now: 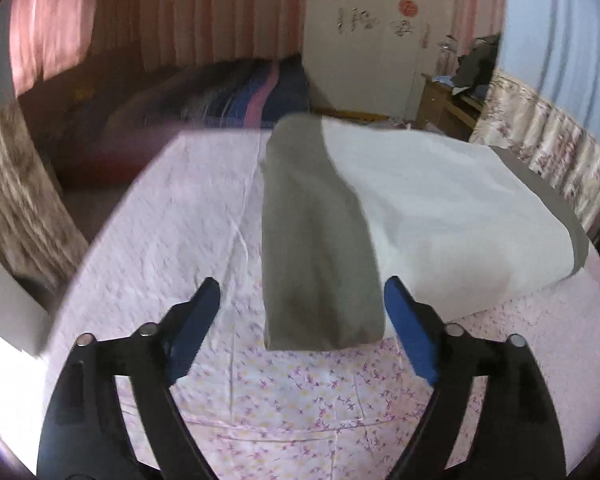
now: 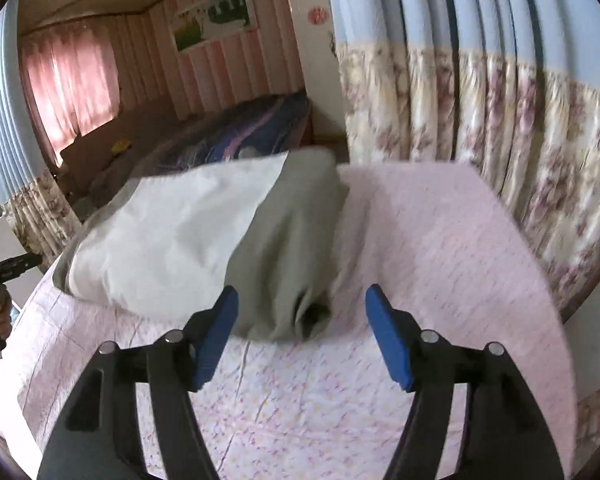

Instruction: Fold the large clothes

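Observation:
A large white garment with grey sleeves lies on a table covered by a pink floral cloth (image 1: 284,392). In the left wrist view its white body (image 1: 440,208) spreads to the right and a grey sleeve (image 1: 320,248) is folded down toward me. My left gripper (image 1: 302,296) is open and empty, its blue pads on either side of the sleeve's cuff, just above the cloth. In the right wrist view the white body (image 2: 168,236) lies left and the other grey sleeve (image 2: 288,256) ends in an open cuff. My right gripper (image 2: 302,300) is open and empty around that cuff.
The pink cloth (image 2: 420,264) covers the table to its edges. Floral curtains (image 2: 500,128) hang close on the right. A bed with a striped blanket (image 1: 236,92) stands beyond the table, and a wooden desk (image 1: 448,100) at the back right.

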The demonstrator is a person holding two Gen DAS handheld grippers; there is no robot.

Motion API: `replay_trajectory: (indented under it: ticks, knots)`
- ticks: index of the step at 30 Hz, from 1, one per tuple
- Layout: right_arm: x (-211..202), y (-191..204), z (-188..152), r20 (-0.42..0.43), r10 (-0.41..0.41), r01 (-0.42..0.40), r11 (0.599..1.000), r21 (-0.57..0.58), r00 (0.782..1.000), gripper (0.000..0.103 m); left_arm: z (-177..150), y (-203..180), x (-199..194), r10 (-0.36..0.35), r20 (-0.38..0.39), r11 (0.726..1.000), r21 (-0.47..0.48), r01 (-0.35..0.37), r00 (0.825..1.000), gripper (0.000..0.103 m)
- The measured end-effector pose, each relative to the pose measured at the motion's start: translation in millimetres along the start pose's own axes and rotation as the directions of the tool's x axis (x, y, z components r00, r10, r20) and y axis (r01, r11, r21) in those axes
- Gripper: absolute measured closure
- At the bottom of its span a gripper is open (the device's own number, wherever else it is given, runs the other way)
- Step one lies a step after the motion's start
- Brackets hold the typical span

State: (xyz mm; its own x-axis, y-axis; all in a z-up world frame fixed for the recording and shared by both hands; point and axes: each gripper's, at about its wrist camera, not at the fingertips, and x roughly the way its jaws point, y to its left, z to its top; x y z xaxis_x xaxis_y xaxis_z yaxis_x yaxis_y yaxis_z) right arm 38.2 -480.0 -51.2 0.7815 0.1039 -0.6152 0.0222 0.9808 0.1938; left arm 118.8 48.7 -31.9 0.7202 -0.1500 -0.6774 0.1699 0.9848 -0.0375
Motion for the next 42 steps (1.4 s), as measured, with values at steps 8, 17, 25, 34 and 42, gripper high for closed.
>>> replay_trajectory:
  ticks: [8,17,25,34,42]
  knots:
    - [37.5,71.4,35.2,0.017,0.109,-0.108,0.993,-0.046,0.994,0.036,40.1,-85.7,10.5,-0.124,0.045,0.992,0.043,0.122,0.991,0.003]
    - [148.5,107.1,19.3,-0.166,-0.053,0.018,0.979,-0.205,0.985,0.030,48.8,-108.5,121.7,0.066,-0.051,0.989,0.132,-0.059,0.997,0.018]
    - [158.0,9.8,31.7,-0.205,-0.075,0.084,0.996,0.037,0.976,0.028,48.2,-22.9,153.0,0.177,-0.109,0.981,-0.056,-0.184,0.978,0.016]
    - [163.4,-22.4,39.7,-0.232,0.015,0.015,0.992,0.126,0.973,0.014,78.2,-91.4,107.2,0.091,-0.004,0.996,0.019,-0.091,0.996,0.005]
    - [199.9,12.7,34.0,-0.310,0.049,-0.040,0.999,0.034,0.949,0.008,89.6,-166.5,132.1,-0.078,-0.072,0.997,-0.007,0.078,0.994,0.004]
